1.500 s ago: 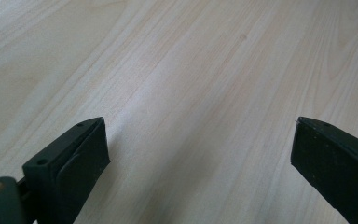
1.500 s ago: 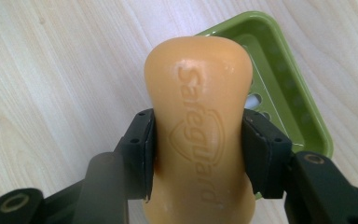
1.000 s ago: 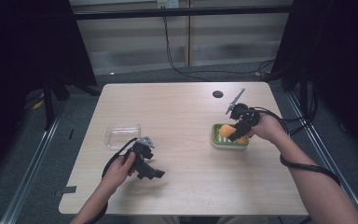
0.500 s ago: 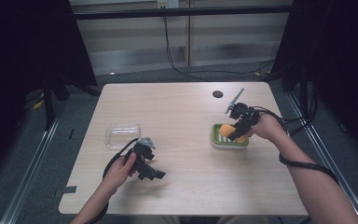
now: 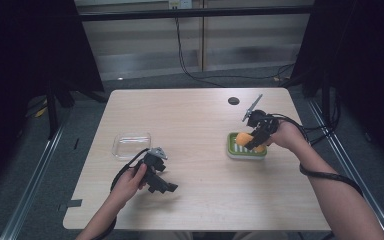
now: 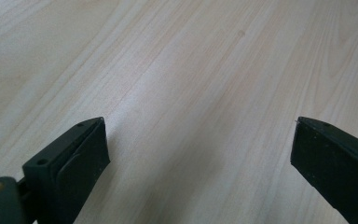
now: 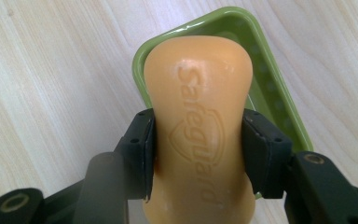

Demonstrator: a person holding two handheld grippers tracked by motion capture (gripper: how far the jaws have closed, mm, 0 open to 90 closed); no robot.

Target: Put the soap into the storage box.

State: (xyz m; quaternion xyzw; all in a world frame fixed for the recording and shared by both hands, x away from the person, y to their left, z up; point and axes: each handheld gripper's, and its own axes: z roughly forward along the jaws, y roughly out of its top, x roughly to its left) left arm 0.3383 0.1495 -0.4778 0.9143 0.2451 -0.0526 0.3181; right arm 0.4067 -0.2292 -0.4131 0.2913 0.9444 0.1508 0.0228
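The person sits at a light wooden table (image 5: 200,150) and holds one gripper in each hand. The right gripper (image 7: 198,154) is clenched on an orange bar of soap (image 7: 200,126); its two black jaws press against the two long sides of the bar, and a brand name is stamped into the top face. The soap is lifted a little, just above a green soap dish (image 7: 265,70), and one end of the bar reaches over the rim of the dish. From above, the soap (image 5: 245,138) and the right gripper (image 5: 256,137) are over the dish (image 5: 237,150), which stands on the right half of the table, near the right hand (image 5: 285,137). I cannot tell for sure whether the lower end of the bar touches the dish, because the jaws hide this part.

The left gripper (image 6: 198,140) is released: its jaws stand wide apart with only bare table wood between them. In the high view it (image 5: 167,187) lies low near the front left part of the table, in the left hand (image 5: 130,182). Just behind it a clear plastic lid or tray (image 5: 131,145) rests flat on the table, well apart from the green dish. A small dark round hole (image 5: 233,100) is in the table top, toward the far edge.
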